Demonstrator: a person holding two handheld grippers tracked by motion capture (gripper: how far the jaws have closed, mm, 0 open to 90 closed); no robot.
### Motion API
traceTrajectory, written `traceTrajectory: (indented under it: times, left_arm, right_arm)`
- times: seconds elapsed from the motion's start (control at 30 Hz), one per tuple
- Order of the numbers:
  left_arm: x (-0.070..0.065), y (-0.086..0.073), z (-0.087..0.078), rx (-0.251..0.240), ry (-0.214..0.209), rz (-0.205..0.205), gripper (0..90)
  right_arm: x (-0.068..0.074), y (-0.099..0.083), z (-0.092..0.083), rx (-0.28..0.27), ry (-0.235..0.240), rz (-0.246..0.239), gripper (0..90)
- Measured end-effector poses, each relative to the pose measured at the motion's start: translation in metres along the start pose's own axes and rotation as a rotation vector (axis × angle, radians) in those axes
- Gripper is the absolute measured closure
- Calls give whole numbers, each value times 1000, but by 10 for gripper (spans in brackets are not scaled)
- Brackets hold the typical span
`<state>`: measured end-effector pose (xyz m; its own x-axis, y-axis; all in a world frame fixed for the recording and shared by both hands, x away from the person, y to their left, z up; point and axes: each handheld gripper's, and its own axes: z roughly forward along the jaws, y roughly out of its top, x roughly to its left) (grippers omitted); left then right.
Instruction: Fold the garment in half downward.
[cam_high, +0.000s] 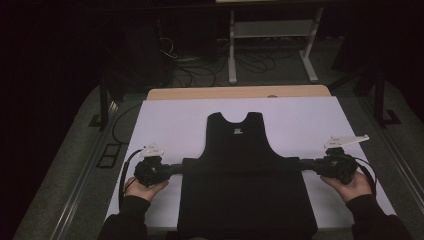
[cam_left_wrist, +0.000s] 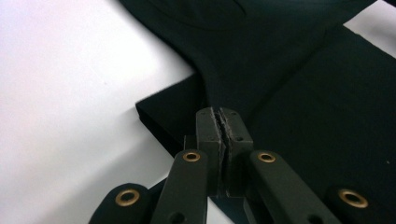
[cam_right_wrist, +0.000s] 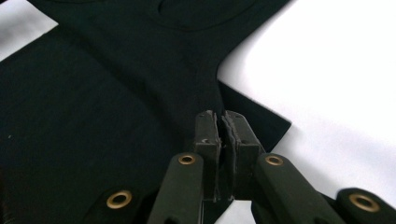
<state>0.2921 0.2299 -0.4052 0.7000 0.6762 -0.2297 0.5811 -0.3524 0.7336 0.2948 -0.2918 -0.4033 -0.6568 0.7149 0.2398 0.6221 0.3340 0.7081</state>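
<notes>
Black sleeveless top (cam_high: 240, 165) lies flat on the white desk (cam_high: 175, 120), neckline towards the far edge, long axis running from the person to the far side. Left tongs (cam_high: 176, 169) clamped on its left edge, right tongs (cam_high: 304, 163) clamped on the right. The near half looks doubled over, though it's dark there. Folding seems underway; most folds remain.

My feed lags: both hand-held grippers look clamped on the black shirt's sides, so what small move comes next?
Probably carry both edges together toward the collar, folding the black shirt: left hand-held gripper and right hand-held gripper each pinch a side edge.
</notes>
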Motion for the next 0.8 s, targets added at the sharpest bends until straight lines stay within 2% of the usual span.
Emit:
traceTrajectory:
  times: [0.17,0.53,0.8]
  left_arm:
    - [-2,-6,1,27,-5,-4,866]
    - [3,-12,9,92,-5,-12,865]
    - [3,-13,12,112,-8,-24,864]
  right_arm:
    - [0,-5,3,33,8,13,835]
    - [-1,-13,6,92,30,17,833]
    - [-3,-17,12,151,42,35,833]
